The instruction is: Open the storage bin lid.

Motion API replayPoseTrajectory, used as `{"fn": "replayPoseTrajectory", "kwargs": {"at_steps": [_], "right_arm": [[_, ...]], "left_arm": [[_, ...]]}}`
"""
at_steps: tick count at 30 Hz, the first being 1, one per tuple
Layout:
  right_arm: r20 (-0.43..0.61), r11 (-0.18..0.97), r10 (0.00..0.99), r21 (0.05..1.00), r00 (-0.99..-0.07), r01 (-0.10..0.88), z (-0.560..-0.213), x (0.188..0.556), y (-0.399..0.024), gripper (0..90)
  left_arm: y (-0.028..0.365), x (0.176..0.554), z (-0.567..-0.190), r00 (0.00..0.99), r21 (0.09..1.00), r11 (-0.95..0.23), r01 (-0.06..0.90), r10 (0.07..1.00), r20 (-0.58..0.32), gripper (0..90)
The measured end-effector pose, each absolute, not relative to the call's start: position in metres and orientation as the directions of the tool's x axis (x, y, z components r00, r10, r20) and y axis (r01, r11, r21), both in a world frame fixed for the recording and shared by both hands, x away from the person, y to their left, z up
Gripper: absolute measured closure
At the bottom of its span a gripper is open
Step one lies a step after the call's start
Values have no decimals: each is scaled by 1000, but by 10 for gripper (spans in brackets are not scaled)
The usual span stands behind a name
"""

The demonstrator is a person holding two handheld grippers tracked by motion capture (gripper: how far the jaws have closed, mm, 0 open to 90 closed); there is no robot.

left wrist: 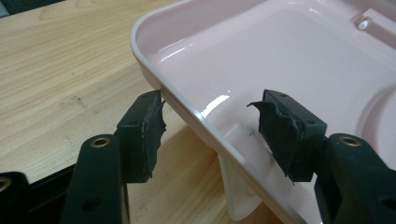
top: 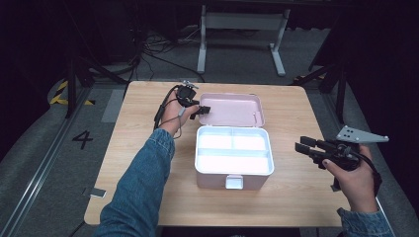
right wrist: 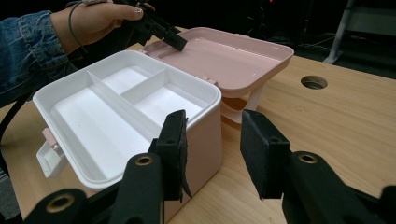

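While you held both tools over the wooden table (top: pixel 138 148), the pink box (top: pixel 232 173) stood open near the table's middle, its white tray (top: pixel 232 148) split into one long compartment at the front and two smaller ones behind. Its pink lid (top: pixel 232 109) lay thrown back flat beyond the tray, hinged along the far side, and the latch (top: pixel 234 182) hung on the front wall facing you. Your left gripper (top: pixel 200 111) sat at the lid's left corner; in the left gripper view its jaws stood wide, straddling the lid's rim (left wrist: pixel 187 105), one pad (left wrist: pixel 144 133) outside close against the edge and the other pad (left wrist: pixel 282 135) inside over the glossy pink surface, neither one visibly pressing. Your right gripper (top: pixel 309 146) hung to the right of the box, well apart from it, with its jaws spread and nothing between them; in the right gripper view they framed the box's near corner (right wrist: pixel 205 121). You could read only one mark: a painted "4" (top: pixel 82 139) on the grey floor left of the table. No brand or label could be made out on the box, lid or grippers. A round hole (right wrist: pixel 314 82) showed in the tabletop beyond the lid.
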State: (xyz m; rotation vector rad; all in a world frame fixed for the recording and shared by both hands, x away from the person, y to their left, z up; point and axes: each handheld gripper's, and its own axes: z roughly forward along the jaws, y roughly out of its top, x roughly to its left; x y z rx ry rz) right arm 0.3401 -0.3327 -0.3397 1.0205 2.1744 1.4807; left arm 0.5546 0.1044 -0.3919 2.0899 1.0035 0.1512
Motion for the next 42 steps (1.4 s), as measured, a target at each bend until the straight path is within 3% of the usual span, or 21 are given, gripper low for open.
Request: {"fn": "replayPoseTrajectory", "kwargs": {"at_steps": [11, 19, 26, 42], "right_arm": [[124, 219, 693, 902, -710, 372, -339, 349, -326, 614], [127, 228, 688, 897, -715, 379, -341, 355, -322, 612], [125, 235, 687, 894, -715, 382, -339, 361, -323, 582], [116, 257, 711, 875, -694, 410, -335, 381, -336, 559]], "left_arm": [[114, 529, -350, 718, 796, -323, 513, 669, -191, 401], [131, 478, -306, 784, 847, -372, 380, 615, -82, 388], [150, 432, -285, 803, 850, -416, 324, 596, -14, 377], [204, 355, -279, 778, 821, -459, 341, 628, 28, 365]]}}
